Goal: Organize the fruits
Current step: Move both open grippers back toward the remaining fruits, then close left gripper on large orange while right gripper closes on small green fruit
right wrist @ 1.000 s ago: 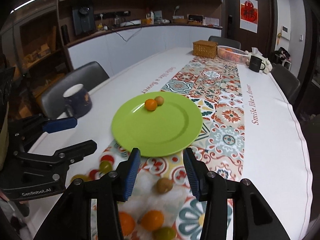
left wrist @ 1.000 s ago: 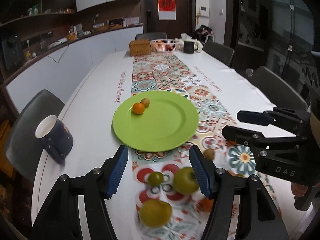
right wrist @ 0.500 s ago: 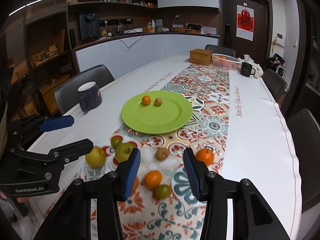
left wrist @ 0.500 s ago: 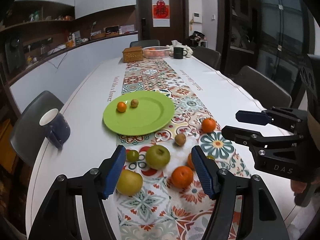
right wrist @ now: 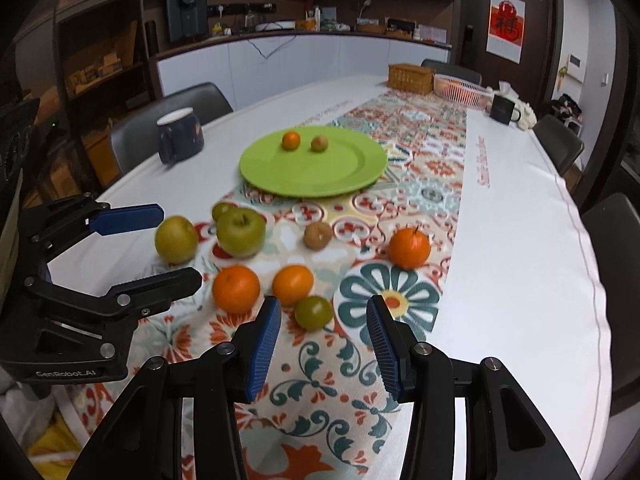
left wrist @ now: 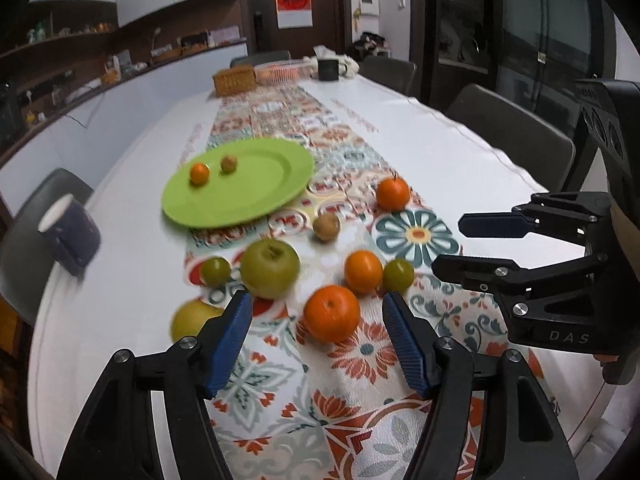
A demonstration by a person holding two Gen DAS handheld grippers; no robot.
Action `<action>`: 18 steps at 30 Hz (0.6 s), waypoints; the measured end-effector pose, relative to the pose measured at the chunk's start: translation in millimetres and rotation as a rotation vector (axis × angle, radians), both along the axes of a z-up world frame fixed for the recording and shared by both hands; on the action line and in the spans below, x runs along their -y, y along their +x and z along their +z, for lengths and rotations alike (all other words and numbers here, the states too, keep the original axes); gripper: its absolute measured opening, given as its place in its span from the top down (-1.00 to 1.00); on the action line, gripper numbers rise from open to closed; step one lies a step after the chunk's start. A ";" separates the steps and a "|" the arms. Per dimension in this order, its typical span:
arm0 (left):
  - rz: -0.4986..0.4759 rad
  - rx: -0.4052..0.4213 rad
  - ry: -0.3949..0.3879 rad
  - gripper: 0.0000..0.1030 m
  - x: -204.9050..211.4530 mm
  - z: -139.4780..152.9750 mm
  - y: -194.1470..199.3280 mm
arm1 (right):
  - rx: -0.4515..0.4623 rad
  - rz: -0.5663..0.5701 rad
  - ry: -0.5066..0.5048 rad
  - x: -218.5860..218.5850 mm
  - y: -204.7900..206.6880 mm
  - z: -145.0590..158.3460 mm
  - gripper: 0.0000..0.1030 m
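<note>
A green plate (left wrist: 256, 200) (right wrist: 340, 176) holds a small orange (left wrist: 199, 173) and a small brown fruit (left wrist: 229, 163). Loose fruit lies on the patterned runner in front of it: a green apple (left wrist: 270, 268) (right wrist: 241, 232), a yellow pear (right wrist: 176, 239), several oranges such as the near one (left wrist: 331, 313) (right wrist: 236, 289), a kiwi (left wrist: 326, 227) and small green fruits (right wrist: 314, 312). My left gripper (left wrist: 316, 308) is open, just behind the near orange. My right gripper (right wrist: 322, 316) is open, just behind a small green fruit.
A dark blue mug (left wrist: 70, 236) (right wrist: 179, 135) stands left of the plate near the table edge. At the far end are a wicker box (right wrist: 411, 79), a pink basket (right wrist: 460, 91) and a black mug (right wrist: 503, 109). Chairs line both sides.
Both grippers have pulled back from the plate, bringing the loose fruit into view, then moved down closer to the nearest fruit. Both stay open. No fruit has moved.
</note>
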State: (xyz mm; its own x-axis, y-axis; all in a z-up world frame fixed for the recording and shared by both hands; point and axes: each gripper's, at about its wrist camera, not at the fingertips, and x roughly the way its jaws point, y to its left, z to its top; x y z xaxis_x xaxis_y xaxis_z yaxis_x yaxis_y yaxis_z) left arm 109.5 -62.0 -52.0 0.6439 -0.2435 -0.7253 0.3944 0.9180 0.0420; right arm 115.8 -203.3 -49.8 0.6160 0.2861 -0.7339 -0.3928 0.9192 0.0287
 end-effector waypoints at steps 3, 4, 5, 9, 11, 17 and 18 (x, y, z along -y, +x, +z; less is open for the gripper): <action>-0.002 -0.028 -0.001 -0.29 0.8 -11.3 6.3 | -0.028 0.010 0.007 0.5 5.3 -11.4 0.12; -0.002 -0.036 -0.001 -0.29 0.4 -14.2 8.6 | -0.037 0.015 0.007 0.1 6.8 -15.3 0.12; -0.004 -0.046 -0.003 -0.29 0.5 -17.5 11.3 | -0.047 0.016 0.006 -0.3 9.0 -19.2 0.12; -0.022 -0.086 -0.012 -0.29 1.9 -28.3 20.5 | -0.074 0.038 0.010 -3.9 16.2 -29.3 0.12; -0.023 -0.103 -0.007 -0.28 3.6 -33.5 25.2 | -0.091 0.053 0.013 -5.9 20.9 -34.0 0.12; -0.025 -0.146 -0.008 -0.14 5.6 -44.3 35.5 | -0.117 0.068 0.024 -8.5 31.8 -44.0 0.12; -0.027 -0.152 -0.010 -0.11 5.6 -45.6 36.8 | -0.123 0.065 0.028 -8.4 34.3 -46.4 0.12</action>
State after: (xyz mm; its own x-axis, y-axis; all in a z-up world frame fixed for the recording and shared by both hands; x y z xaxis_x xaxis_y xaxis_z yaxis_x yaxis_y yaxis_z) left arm 146.2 -67.6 -97.6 0.5198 -0.2665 -0.8117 0.4196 0.9072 -0.0291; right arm 150.1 -194.9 -96.2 0.5010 0.3442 -0.7940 -0.4438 0.8899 0.1057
